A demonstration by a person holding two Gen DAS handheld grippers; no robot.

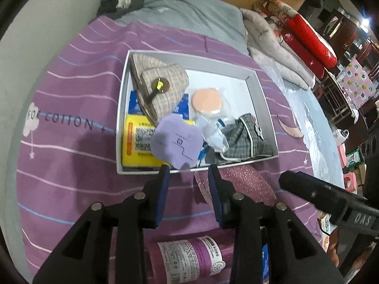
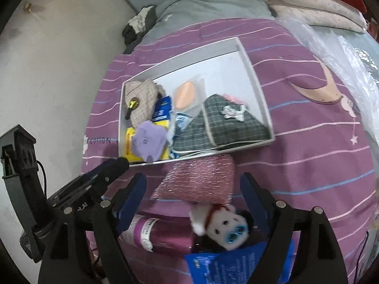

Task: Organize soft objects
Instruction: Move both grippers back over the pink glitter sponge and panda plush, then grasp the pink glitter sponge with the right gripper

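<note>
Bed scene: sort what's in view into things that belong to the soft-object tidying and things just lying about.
Part of the job:
white box
plaid hat
purple sponge
peach puff
grey plaid pouch
pink glitter pad
plush toy

Lying about:
folded quilts
grey pillow
clear plastic sheet
</note>
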